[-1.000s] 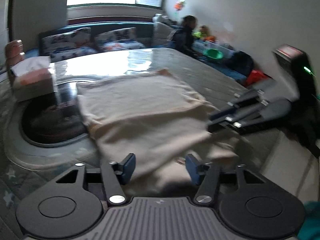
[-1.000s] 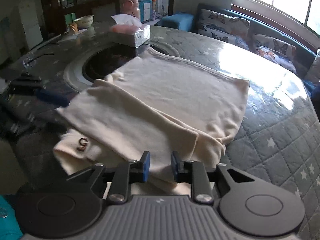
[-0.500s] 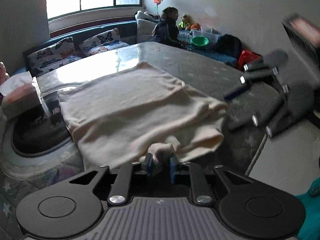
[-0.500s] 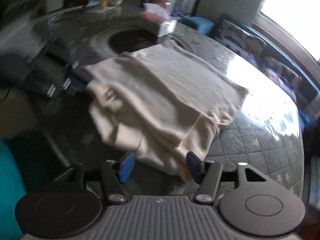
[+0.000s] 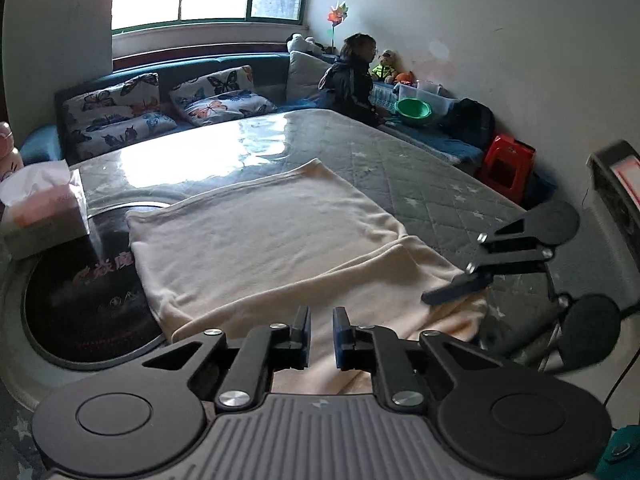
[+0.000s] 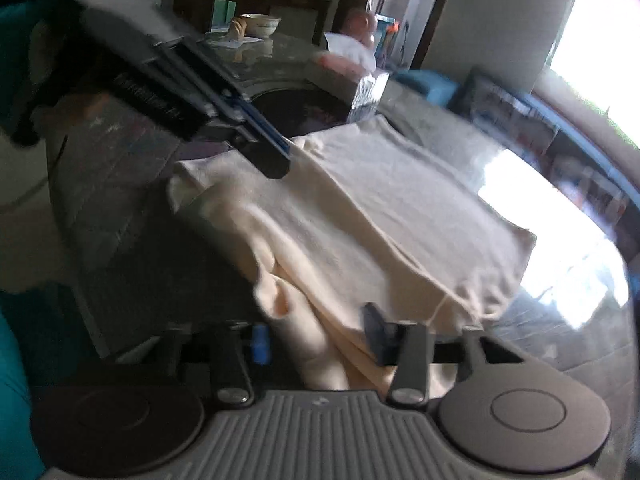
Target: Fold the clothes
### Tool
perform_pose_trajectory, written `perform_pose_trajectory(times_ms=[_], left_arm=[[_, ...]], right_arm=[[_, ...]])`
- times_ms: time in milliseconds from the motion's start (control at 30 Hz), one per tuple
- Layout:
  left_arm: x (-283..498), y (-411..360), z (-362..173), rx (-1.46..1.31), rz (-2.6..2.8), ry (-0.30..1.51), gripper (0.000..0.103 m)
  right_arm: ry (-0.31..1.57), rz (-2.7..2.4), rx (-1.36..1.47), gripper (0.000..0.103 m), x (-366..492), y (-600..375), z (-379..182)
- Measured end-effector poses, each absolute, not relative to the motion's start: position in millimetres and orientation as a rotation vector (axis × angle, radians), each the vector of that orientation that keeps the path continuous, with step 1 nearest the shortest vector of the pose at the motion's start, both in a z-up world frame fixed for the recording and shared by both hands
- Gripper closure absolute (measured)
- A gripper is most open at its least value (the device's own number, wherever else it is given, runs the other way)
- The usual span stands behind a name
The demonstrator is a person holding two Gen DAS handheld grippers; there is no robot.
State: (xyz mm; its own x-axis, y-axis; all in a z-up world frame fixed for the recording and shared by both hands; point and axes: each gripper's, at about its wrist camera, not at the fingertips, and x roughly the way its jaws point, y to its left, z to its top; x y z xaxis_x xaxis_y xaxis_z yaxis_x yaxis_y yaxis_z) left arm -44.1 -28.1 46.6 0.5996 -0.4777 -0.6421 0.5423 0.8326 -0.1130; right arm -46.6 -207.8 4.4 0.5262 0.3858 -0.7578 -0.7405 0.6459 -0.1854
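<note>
Left wrist view: at the far left of the frame a tissue box (image 5: 42, 204) is seen standing on the table (image 5: 440, 188), beside a dark round inset (image 5: 84, 300) in the table top. A cream garment (image 5: 260, 240) is spread flat across the middle of the frame, folded so that 1 layer lies over another along the near edge. At the bottom centre the left gripper (image 5: 321, 334) is seen with its 2 blue-padded fingers drawn nearly together, a narrow gap left between them, and cream cloth showing in that gap; whether the cloth is pinched cannot be told. At the right of the frame the right gripper (image 5: 456, 286) is seen side-on with its fingertips at the garment's near right corner. A sofa with butterfly cushions (image 5: 168, 104) and a seated child (image 5: 356, 76) are seen in the upper part of the frame.

Right wrist view: the frame is blurred. At the upper left the left gripper (image 6: 276, 148) is seen touching the garment's (image 6: 380, 208) far edge. At the bottom centre the right gripper's (image 6: 316, 338) 2 fingers are held wide apart, with a bunched fold of the garment lying between them, unclamped. The tissue box (image 6: 360, 80) is seen at the upper centre.
</note>
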Motion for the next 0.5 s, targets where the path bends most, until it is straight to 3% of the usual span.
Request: perform_pose_trajectory(times_ms=[67, 100, 200, 267, 500], left_arm=[[-53.1, -22.0, 44.0, 0.101, -0.599, 0.711, 0.085], [-58.0, -19.2, 42.7, 0.105, -0.602, 0.709, 0.078], [-78.7, -14.8, 38.4, 0.144, -0.606, 0.695, 0.057], [-92.1, -12.2, 35.3, 0.175, -0.609, 0.686, 0.049], [-101.6, -27.3, 24.6, 0.282, -0.586, 0.643, 0.034]], right_arm=[[0.787, 0.728, -0.489, 0.087, -37.1, -210.4, 6.2], [0.802, 0.73, -0.461, 0.092, -33.6, -212.8, 8.2], [0.833, 0.735, -0.373, 0.092, -24.3, -221.5, 16.5], [0.847, 0.739, -0.32, 0.092, -17.4, -226.5, 22.6], [0.891, 0.722, -0.239, 0.093, 7.2, -228.0, 29.3]])
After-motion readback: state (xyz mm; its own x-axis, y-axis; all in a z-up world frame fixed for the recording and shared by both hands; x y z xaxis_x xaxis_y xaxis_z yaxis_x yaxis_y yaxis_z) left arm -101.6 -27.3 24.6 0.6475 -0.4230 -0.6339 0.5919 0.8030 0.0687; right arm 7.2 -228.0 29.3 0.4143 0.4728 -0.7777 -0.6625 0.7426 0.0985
